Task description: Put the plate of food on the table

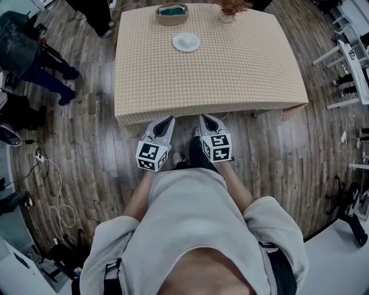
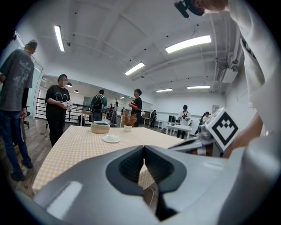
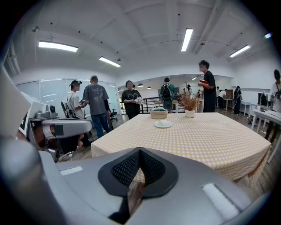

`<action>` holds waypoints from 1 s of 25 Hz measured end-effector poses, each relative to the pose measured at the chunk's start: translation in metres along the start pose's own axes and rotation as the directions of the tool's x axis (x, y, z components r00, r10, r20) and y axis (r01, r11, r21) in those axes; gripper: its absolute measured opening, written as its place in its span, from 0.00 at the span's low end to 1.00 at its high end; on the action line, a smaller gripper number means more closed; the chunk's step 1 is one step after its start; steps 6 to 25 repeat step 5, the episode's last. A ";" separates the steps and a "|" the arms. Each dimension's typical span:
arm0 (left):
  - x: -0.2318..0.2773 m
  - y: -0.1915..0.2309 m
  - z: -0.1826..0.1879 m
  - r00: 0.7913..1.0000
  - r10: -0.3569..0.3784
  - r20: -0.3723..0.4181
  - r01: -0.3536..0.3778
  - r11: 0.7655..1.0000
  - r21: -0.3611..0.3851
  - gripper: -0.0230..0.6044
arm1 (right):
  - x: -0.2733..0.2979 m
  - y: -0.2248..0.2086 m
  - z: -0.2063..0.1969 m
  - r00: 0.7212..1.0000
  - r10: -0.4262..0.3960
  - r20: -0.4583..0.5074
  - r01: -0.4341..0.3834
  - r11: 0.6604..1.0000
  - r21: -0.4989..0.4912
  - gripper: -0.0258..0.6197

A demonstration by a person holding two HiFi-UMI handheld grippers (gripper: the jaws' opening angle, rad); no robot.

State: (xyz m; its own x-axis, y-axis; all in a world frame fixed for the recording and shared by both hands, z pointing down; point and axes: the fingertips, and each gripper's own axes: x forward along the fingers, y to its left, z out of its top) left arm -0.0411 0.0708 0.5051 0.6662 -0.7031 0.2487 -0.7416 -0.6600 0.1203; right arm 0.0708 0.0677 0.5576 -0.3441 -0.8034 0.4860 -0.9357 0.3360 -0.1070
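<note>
White, probably brittle plate [image 1: 186, 42] on the bench [image 1: 230, 80] wants a rim grip; left gripper [image 1: 167, 118] and right gripper [image 1: 206, 117] jaws pressed together, empty.

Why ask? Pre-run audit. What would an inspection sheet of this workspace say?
Surface: table with checked cloth, mostly bare.
Job's things: white plate on the table's far side; it looks empty.
Clutter: basket and potted dried plant at the far edge.
Grippers: left claw and right claw both shut, empty, held short of the near edge.
Cables: white cables on the wooden floor at left.
Surroundings: people standing left; white furniture right.
</note>
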 end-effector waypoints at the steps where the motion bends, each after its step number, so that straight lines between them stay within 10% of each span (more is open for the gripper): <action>1: 0.000 -0.001 -0.001 1.000 -0.001 -0.001 0.001 1.000 0.000 0.05 | 0.000 0.000 0.000 1.000 0.001 0.000 -0.001 1.000 0.000 0.04; 25: -0.001 -0.005 -0.001 1.000 -0.003 -0.001 0.003 1.000 0.001 0.05 | -0.004 0.001 -0.001 1.000 0.004 -0.001 -0.004 1.000 -0.002 0.04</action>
